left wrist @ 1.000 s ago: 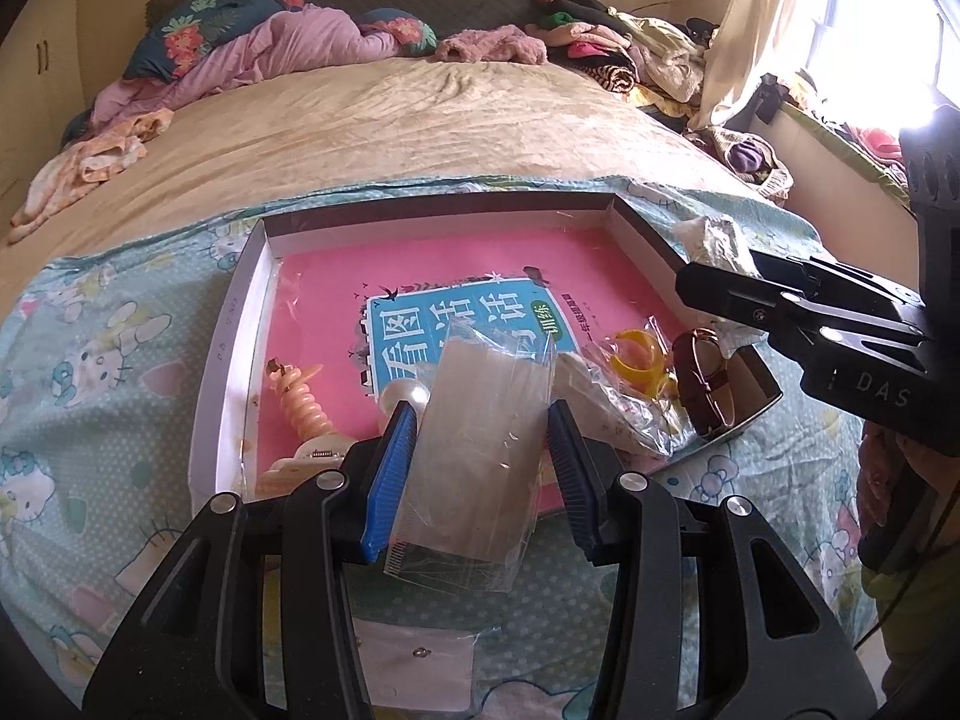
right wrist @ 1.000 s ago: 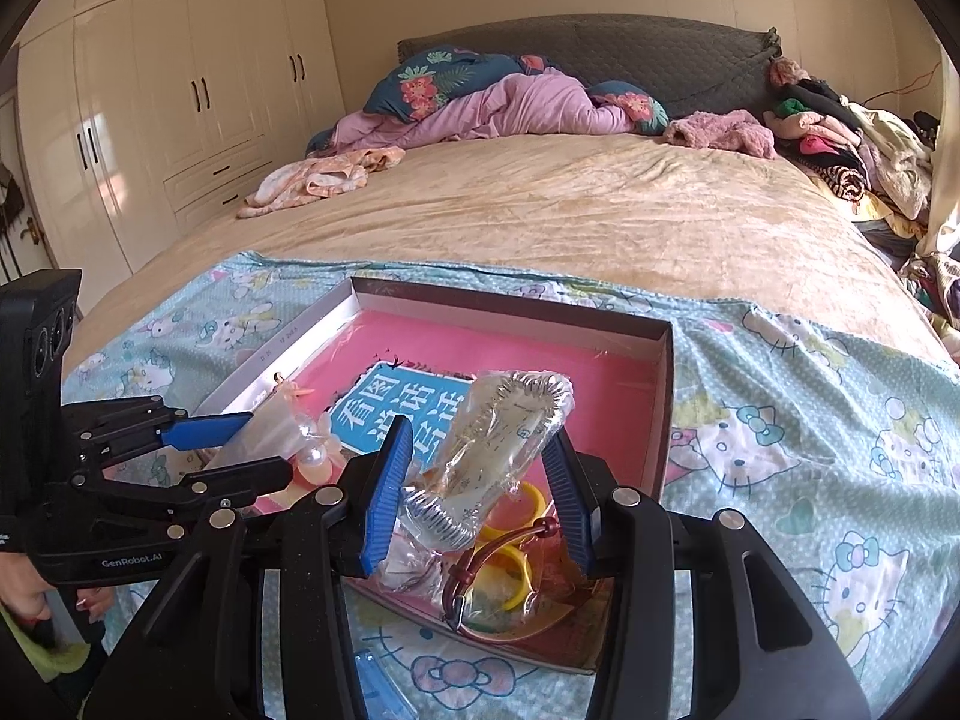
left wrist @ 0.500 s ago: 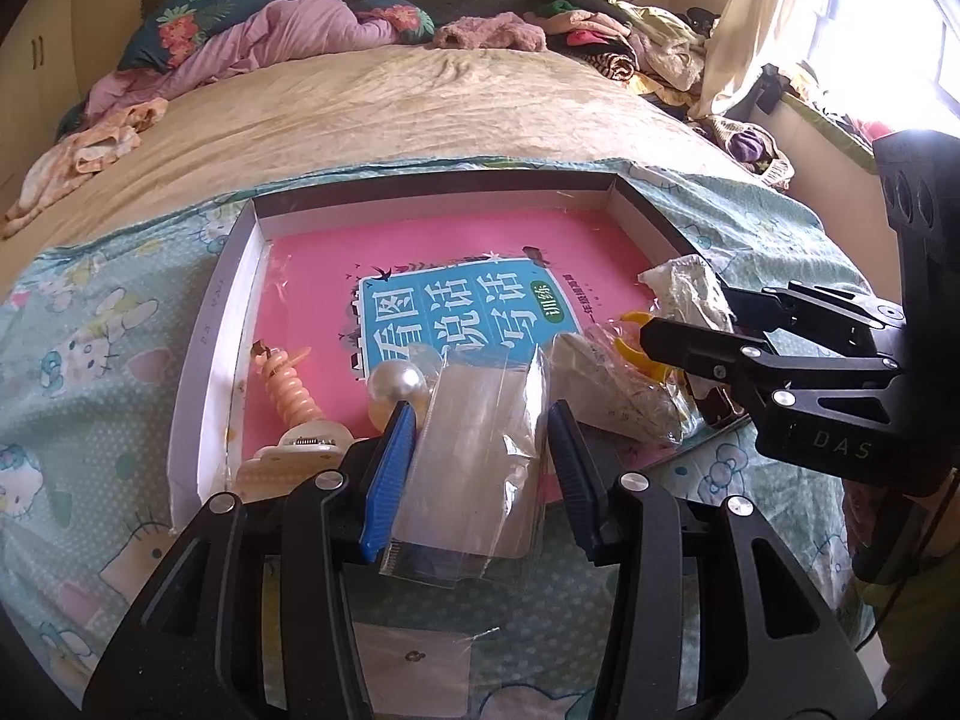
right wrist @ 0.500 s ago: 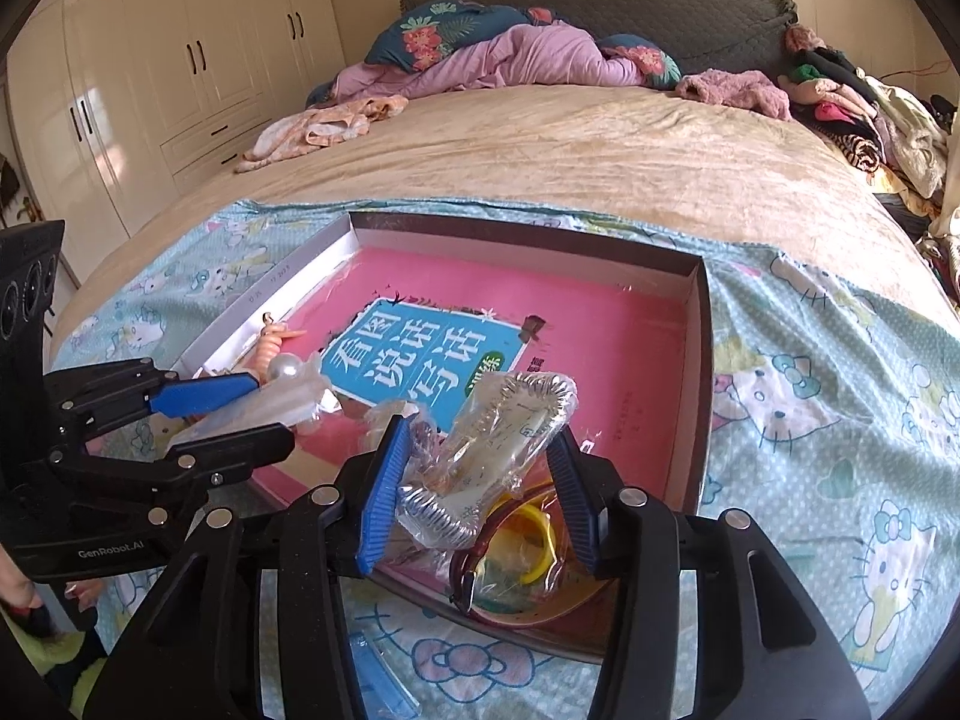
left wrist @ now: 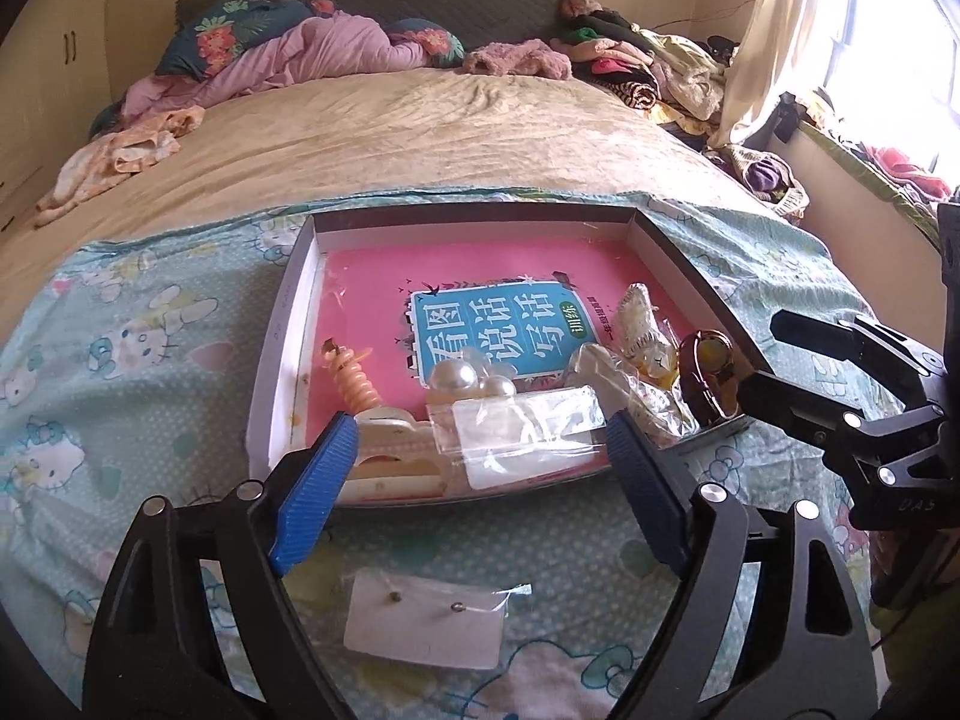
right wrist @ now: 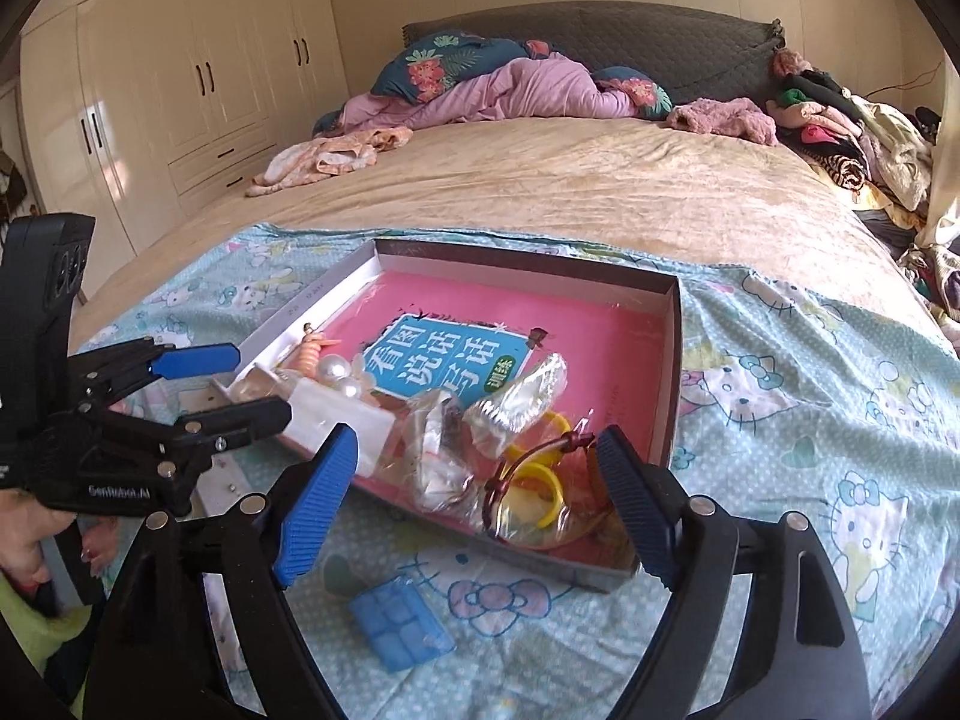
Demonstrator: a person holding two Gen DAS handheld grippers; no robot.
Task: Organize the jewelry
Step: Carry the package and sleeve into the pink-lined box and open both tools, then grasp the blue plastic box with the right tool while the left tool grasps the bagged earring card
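Left wrist view: left gripper [left wrist: 480, 468] and right gripper [right wrist: 474, 486] have both just spread wide, empty — bagged jewelry [left wrist: 522, 438] lies at the tray's [left wrist: 288, 324] 6 o'clock edge. Back out straight, don't snag plastic.

Bedroom in a home.
Big bed [right wrist: 600, 192] with padded headboard [right wrist: 600, 30], rumpled quilt [right wrist: 510, 93], built-in wardrobe [right wrist: 168, 78], clothes pile [right wrist: 852, 126], curtain [left wrist: 774, 30] at a sunny window [left wrist: 888, 48].
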